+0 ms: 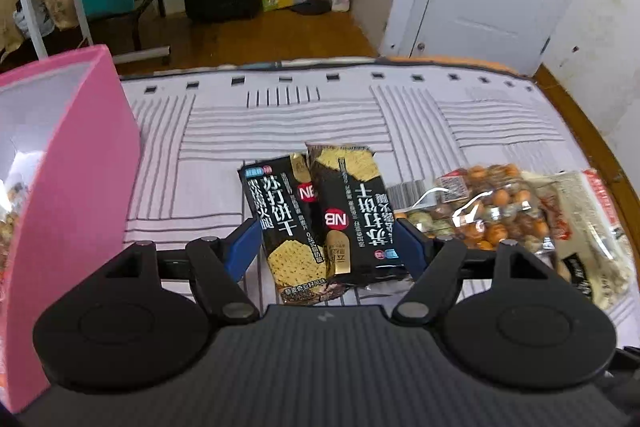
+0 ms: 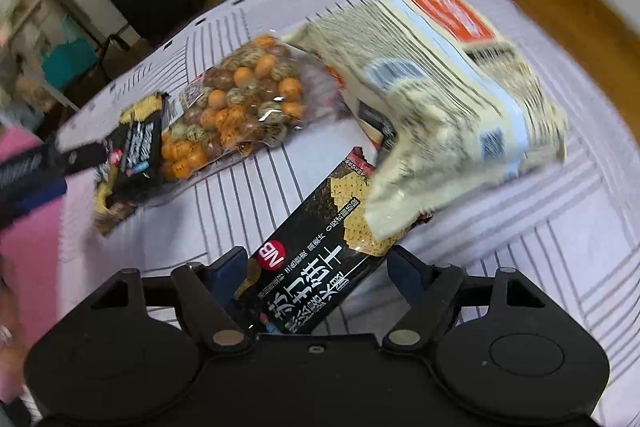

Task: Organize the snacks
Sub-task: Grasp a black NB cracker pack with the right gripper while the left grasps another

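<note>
Meanwhile both spread tongs, left [image 1: 328,247] and right [image 2: 316,277], straddle black cracker packets [image 1: 320,219] beside the pink box [image 1: 80,167].

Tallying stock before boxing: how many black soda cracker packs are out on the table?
3. Two overlap between the left hand-held gripper's fingers; one lies at the right hand-held gripper. The pink box may hide more.

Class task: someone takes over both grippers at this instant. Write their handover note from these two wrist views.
Left gripper: open, fingers astride two black cracker packs on the striped cloth.
Right gripper: open around a third black cracker pack, not clamped.
Clear bag of coloured nuts and beige packet lie on the cloth.
Pink box to the left already holds some snacks.
Left: box all five.
</note>
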`<control>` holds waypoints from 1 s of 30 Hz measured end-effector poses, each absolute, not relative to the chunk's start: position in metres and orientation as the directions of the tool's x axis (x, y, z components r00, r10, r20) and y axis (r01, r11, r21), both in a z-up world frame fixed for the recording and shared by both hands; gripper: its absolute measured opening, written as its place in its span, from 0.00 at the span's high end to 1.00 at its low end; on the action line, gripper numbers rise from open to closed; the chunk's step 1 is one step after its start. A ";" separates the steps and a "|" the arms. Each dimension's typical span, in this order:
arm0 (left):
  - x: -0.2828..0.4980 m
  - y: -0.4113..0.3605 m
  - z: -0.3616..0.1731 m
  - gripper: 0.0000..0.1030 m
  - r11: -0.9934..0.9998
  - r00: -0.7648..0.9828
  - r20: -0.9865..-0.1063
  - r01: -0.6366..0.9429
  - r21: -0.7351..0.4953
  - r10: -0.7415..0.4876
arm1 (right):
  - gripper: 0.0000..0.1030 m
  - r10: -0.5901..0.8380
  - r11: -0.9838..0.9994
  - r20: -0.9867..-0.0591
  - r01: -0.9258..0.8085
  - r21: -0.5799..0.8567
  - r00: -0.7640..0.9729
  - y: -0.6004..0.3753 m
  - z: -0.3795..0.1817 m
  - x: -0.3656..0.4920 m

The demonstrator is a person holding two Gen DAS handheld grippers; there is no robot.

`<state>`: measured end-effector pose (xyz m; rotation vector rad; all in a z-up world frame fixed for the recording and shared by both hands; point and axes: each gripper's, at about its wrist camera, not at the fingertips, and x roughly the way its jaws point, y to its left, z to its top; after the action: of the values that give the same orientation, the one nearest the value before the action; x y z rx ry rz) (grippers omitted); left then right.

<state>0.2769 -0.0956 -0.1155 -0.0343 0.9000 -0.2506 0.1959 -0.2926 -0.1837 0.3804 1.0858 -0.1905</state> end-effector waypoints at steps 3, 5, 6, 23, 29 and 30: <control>0.283 -0.101 -0.126 0.30 0.968 0.583 -0.774 0.191 -0.165 -0.247 | 0.10 -0.023 0.939 -0.877 0.312 0.146 0.479 -0.280 -0.188 0.201; 0.284 -0.108 -0.130 0.27 0.967 0.584 -0.774 0.209 -0.148 -0.245 | 0.10 -0.052 0.948 -0.869 0.299 0.113 0.492 -0.276 -0.191 0.205; 0.283 -0.112 -0.132 0.26 0.967 0.594 -0.770 0.220 -0.125 -0.234 | 0.10 -0.065 0.953 -0.866 0.287 0.094 0.496 -0.274 -0.193 0.207; 0.281 -0.110 -0.136 0.57 0.959 0.575 -0.788 0.276 -0.069 -0.222 | 0.25 0.024 0.969 -0.794 -0.211 -0.132 0.607 -0.219 -0.181 0.185; 0.271 -0.097 -0.129 0.58 0.959 0.537 -0.810 0.261 -0.108 -0.237 | 0.22 0.020 0.982 -0.820 -0.167 -0.093 0.572 -0.231 -0.180 0.191; 0.269 -0.094 -0.128 0.58 0.960 0.528 -0.814 0.252 -0.122 -0.242 | 0.20 0.014 0.987 -0.829 -0.139 -0.077 0.560 -0.236 -0.180 0.193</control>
<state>0.2693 -0.0937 -0.1283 0.0108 0.9706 -0.2947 0.1934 -0.2358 -0.1796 -0.1389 0.9735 0.0907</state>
